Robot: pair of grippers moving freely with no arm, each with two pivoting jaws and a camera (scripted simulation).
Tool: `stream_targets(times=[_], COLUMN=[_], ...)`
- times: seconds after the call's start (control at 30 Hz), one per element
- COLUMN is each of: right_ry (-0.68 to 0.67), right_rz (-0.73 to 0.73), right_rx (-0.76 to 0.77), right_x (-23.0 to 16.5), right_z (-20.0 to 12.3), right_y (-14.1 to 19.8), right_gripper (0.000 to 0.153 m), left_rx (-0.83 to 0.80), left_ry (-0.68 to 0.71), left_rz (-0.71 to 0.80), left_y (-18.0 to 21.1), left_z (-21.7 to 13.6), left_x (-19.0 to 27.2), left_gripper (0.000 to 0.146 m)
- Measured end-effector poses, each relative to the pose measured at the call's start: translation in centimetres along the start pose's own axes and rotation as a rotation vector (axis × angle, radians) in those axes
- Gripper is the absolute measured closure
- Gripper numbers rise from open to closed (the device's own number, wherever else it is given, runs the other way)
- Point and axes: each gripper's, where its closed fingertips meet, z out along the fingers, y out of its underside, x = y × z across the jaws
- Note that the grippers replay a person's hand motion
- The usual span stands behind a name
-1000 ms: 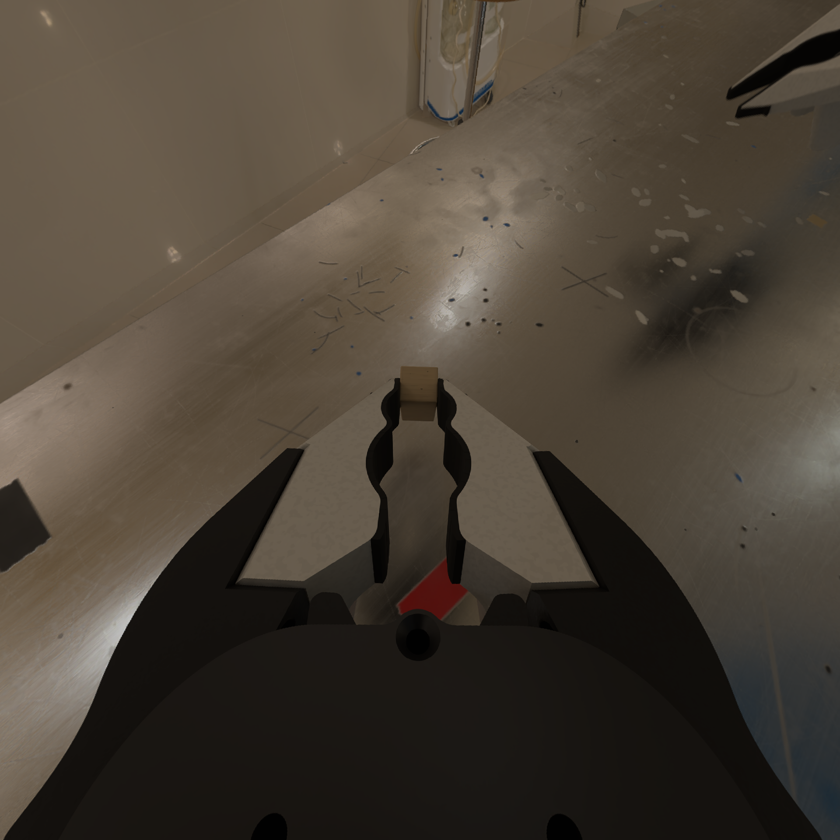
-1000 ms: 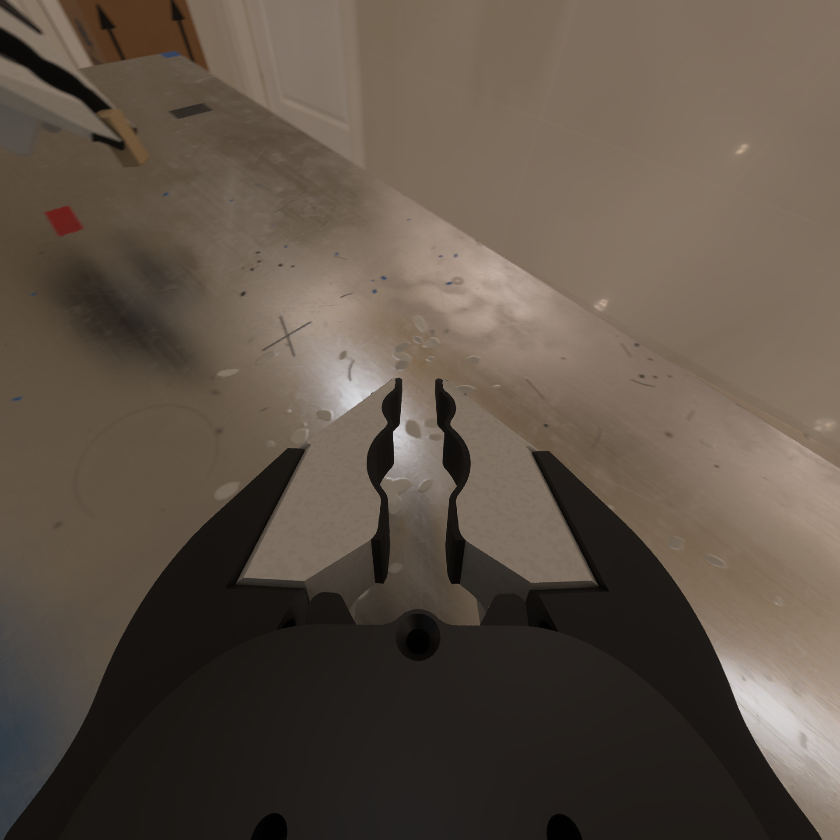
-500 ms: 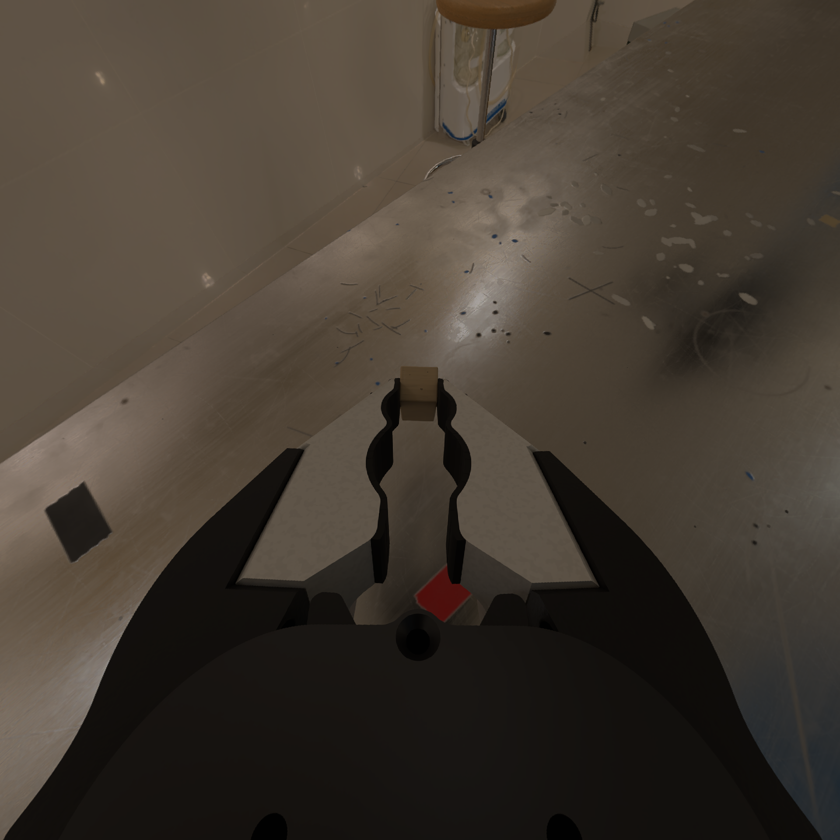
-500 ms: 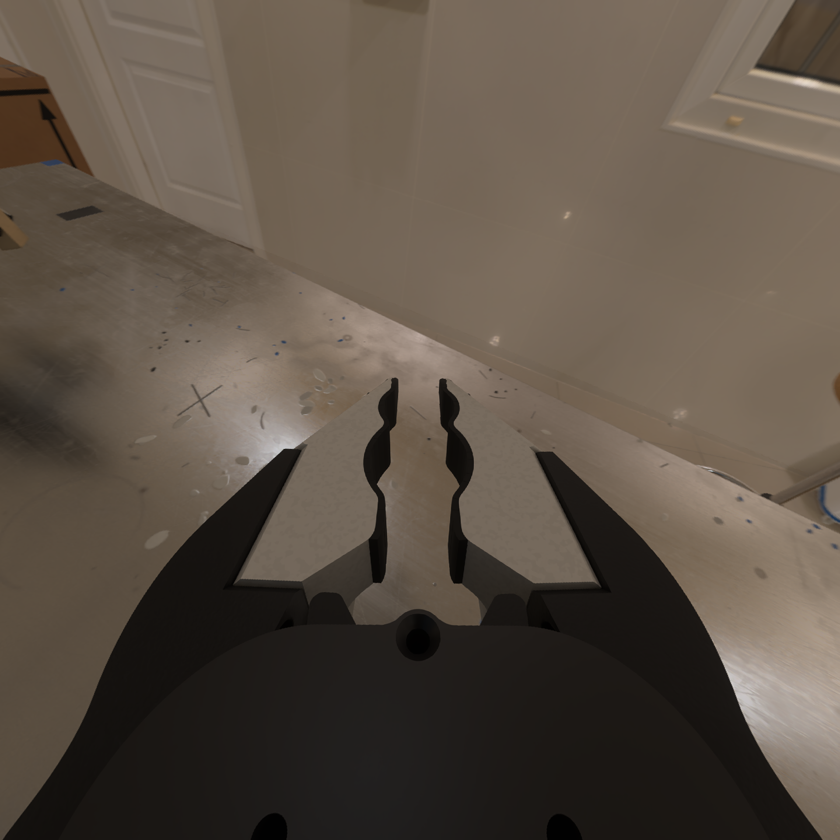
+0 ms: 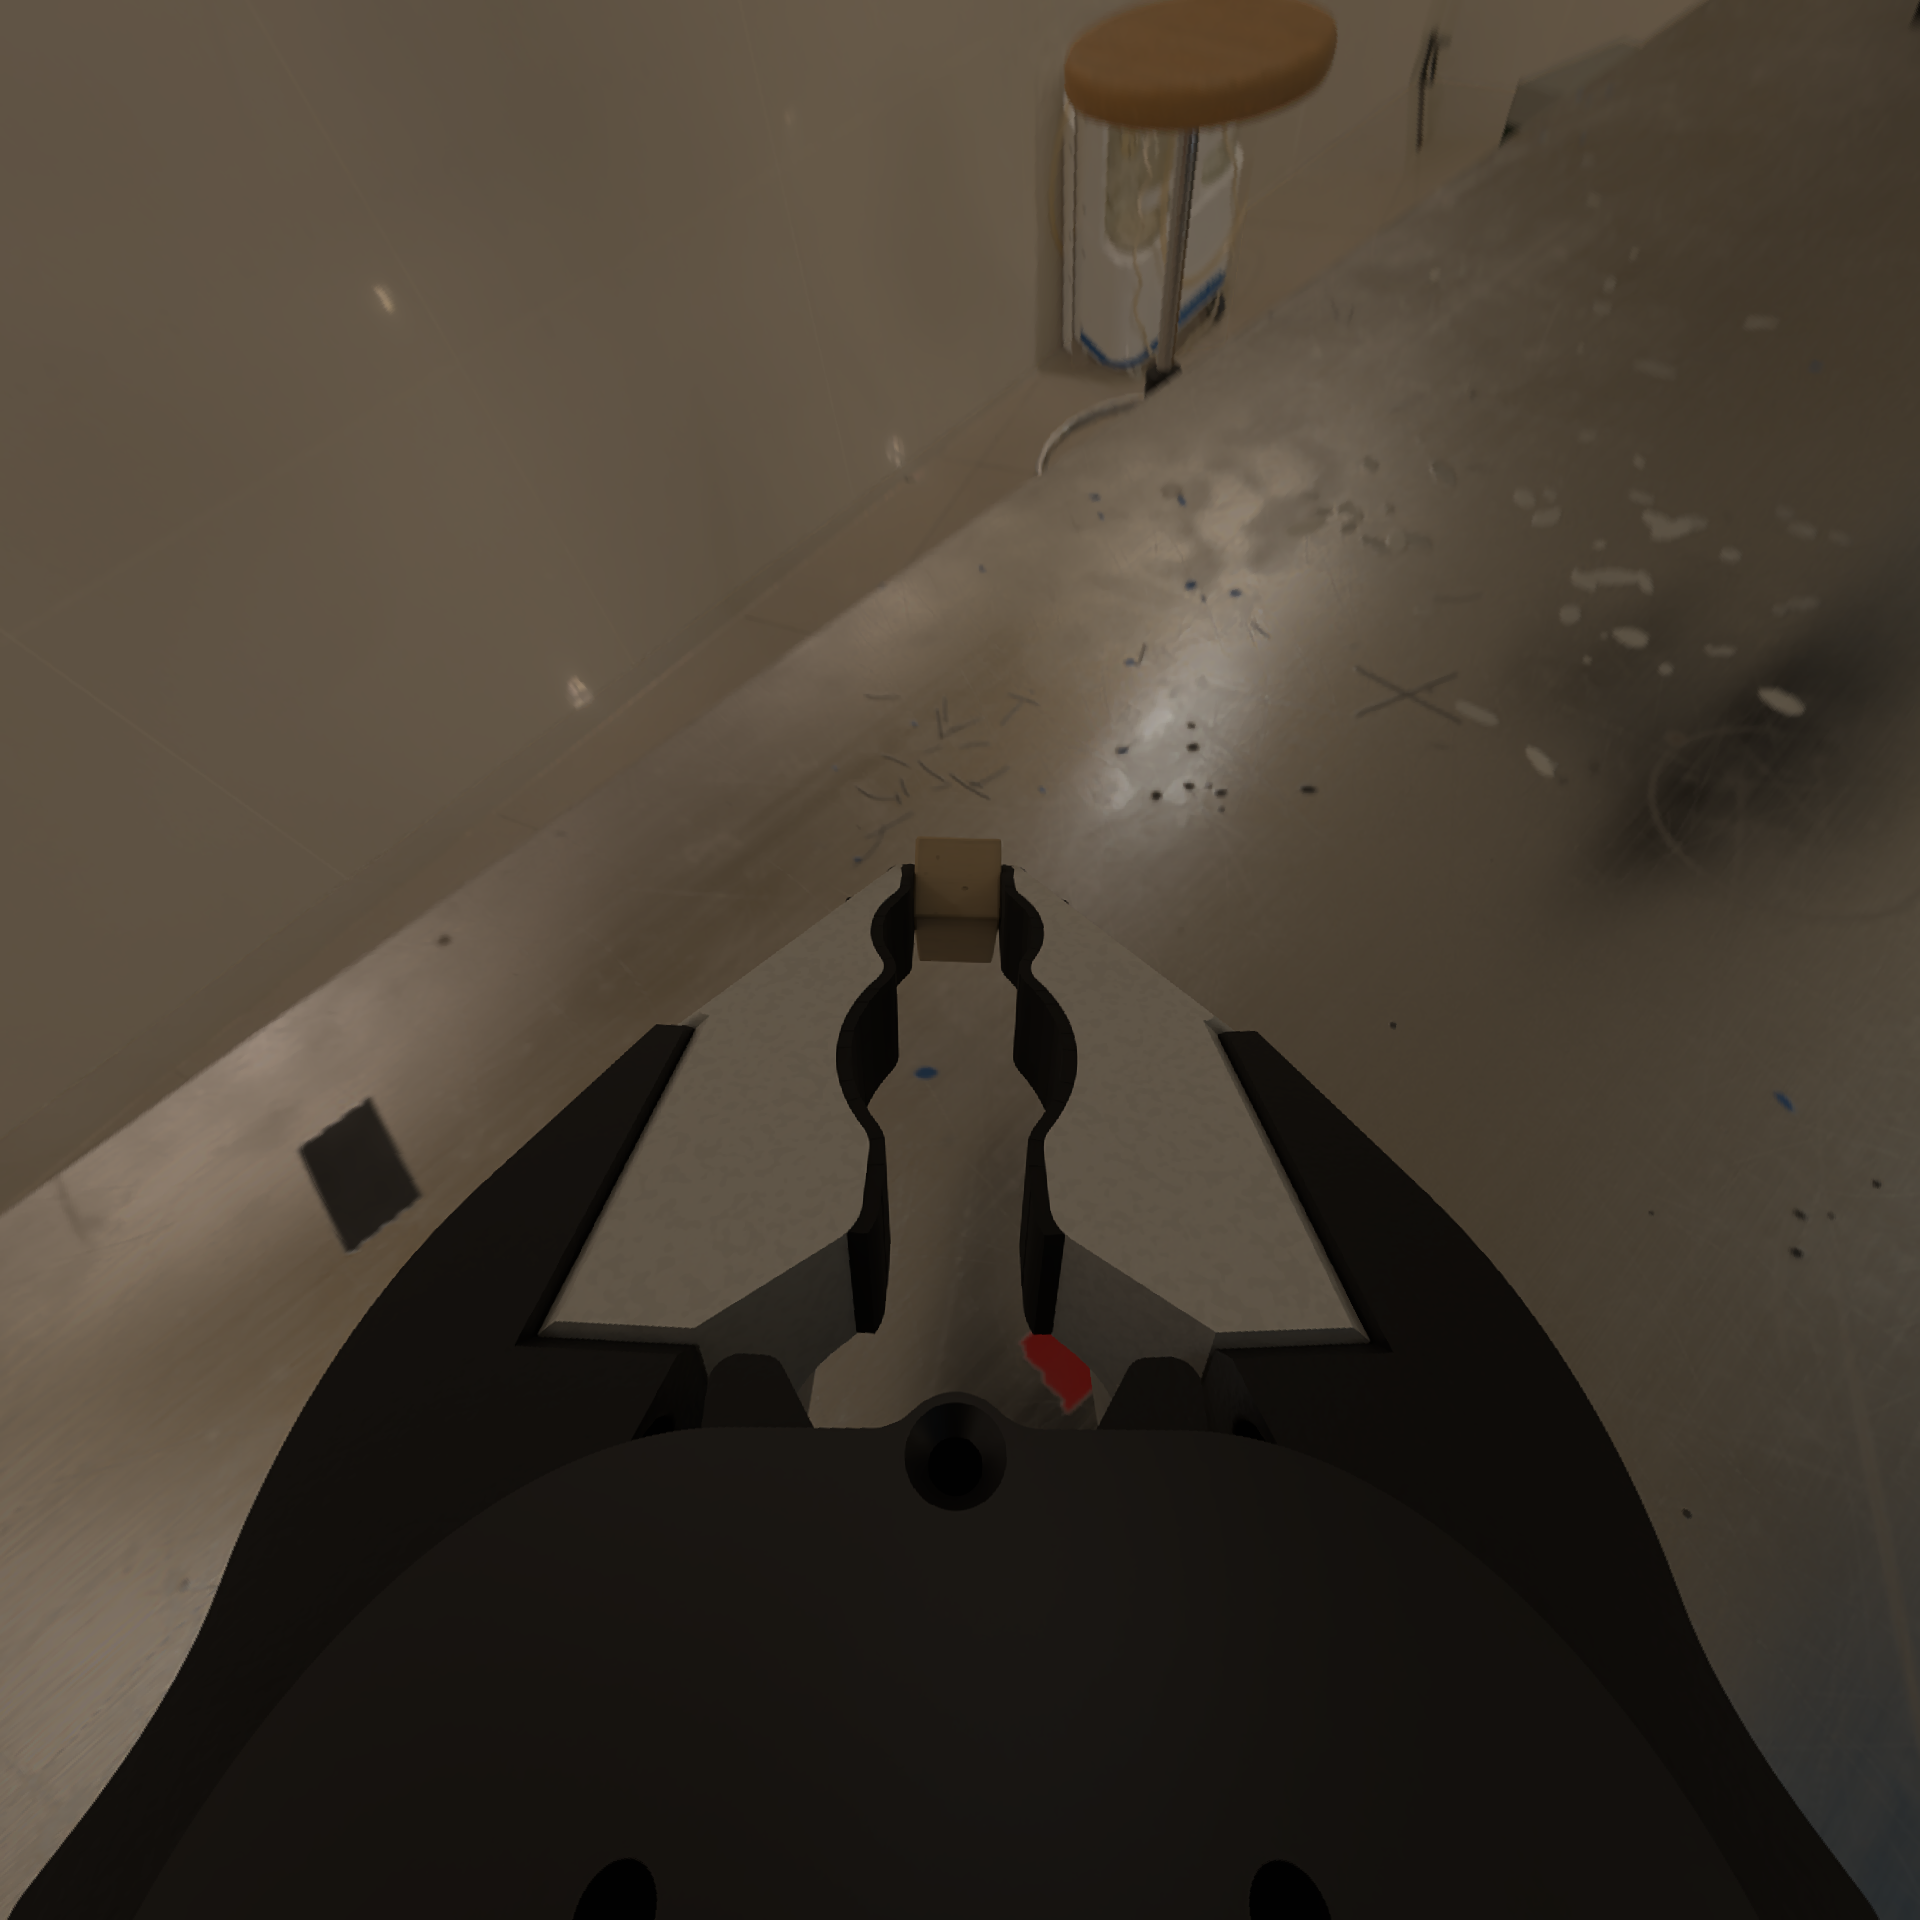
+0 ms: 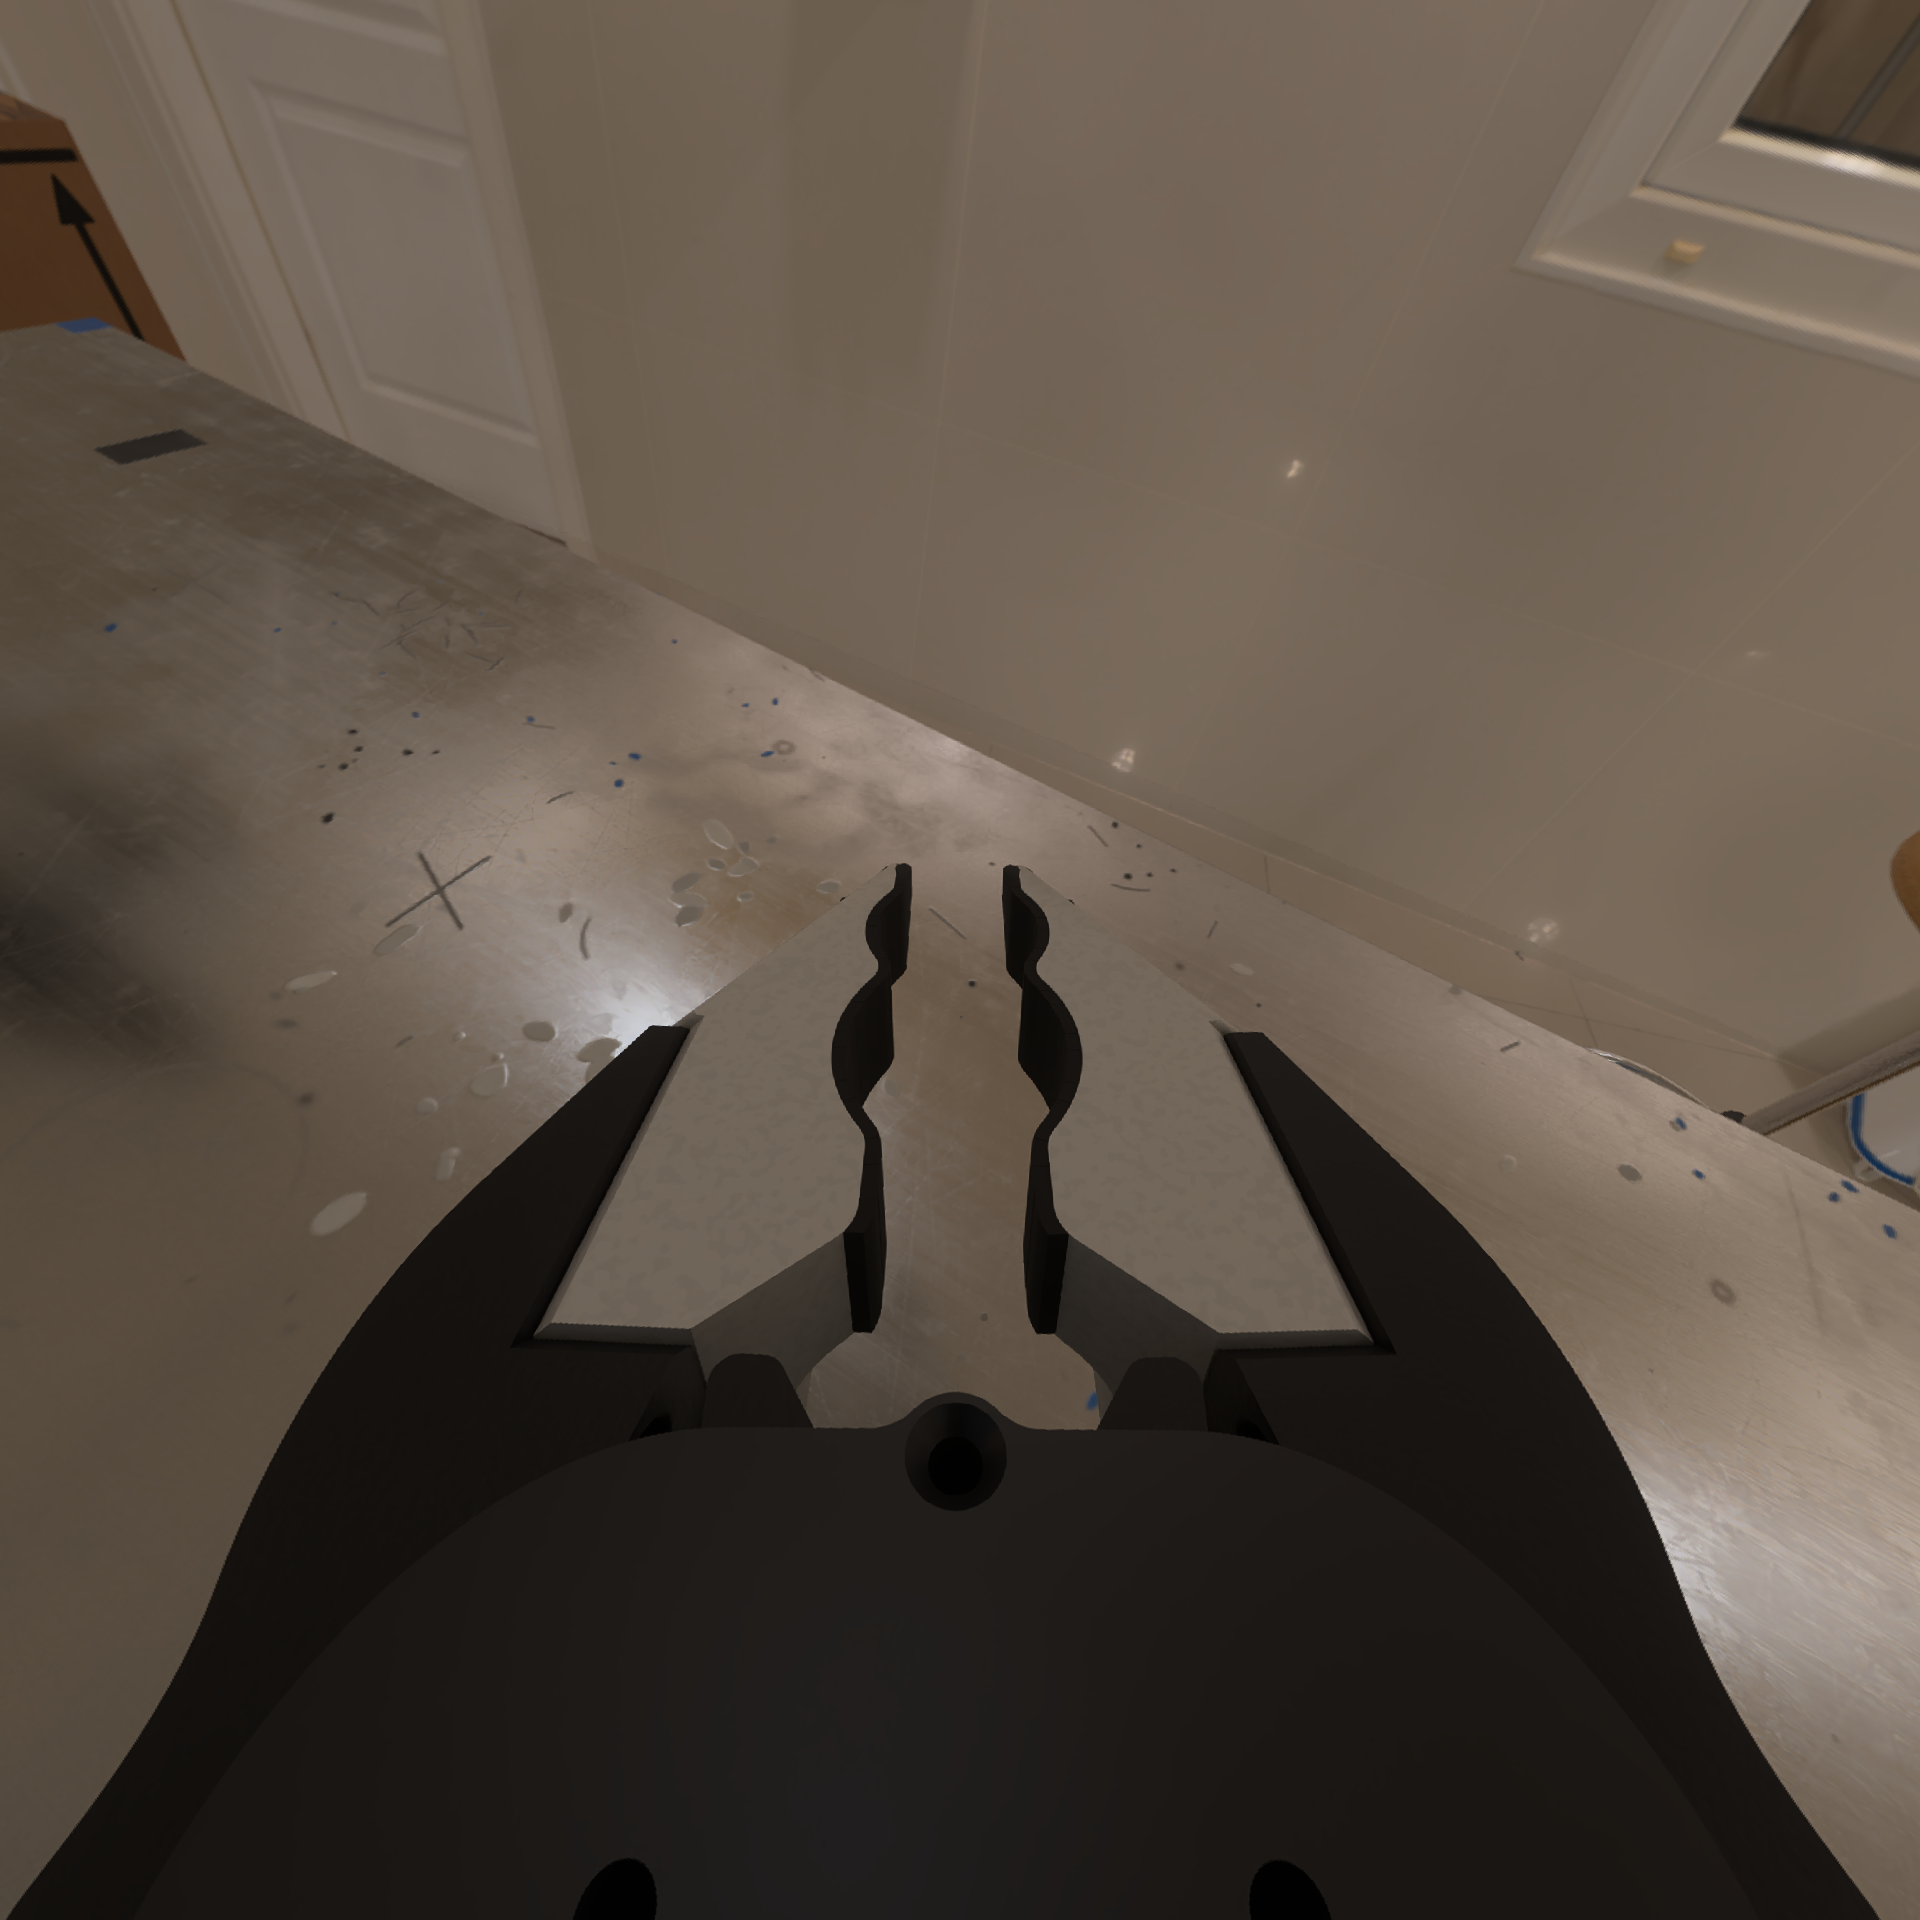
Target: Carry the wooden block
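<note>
Block held at the tips of the left jaws, above the tabletop

The left gripper [image 5: 958, 902] has its jaws closed on the block [image 5: 958, 900], which sits only at the very tips, with part of it poking past them and the tabletop [image 5: 1351, 1039] well below. That shallow hold is the main risk, as I judge it: a jolt, a quick turn or any easing of the jaws could let the block twist or slip out and drop, perhaps rolling toward the near edge by the wall. A red patch [image 5: 1058, 1371] and a black patch [image 5: 360, 1174] lie on the tabletop. The right gripper [image 6: 956, 883] holds nothing, its jaws parted by a narrow gap, so it could not catch a falling block. No container shows in either view; a stool [image 5: 1200, 62] stands beyond the tabletop.
</note>
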Motion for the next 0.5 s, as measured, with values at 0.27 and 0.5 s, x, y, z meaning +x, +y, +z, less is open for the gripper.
stream_targets(times=[0.27, 0.5], right_ry=[-0.037, -0.060], right_rz=[-0.017, -0.014], right_rx=[-0.026, -0.045], right_x=[-1.0, -1.3], right_z=[0.6, 1.0], right_y=[0.6, 1.1], right_gripper=[0.136, 0.136], left_rx=[0.143, 0.069], left_ry=[-0.211, -0.293], left_rz=[-0.072, -0.017], left_y=[-2.9, -2.5], left_z=[-6.2, -8.6], left_x=[-5.8, -7.7], left_gripper=[0.131, 0.131])
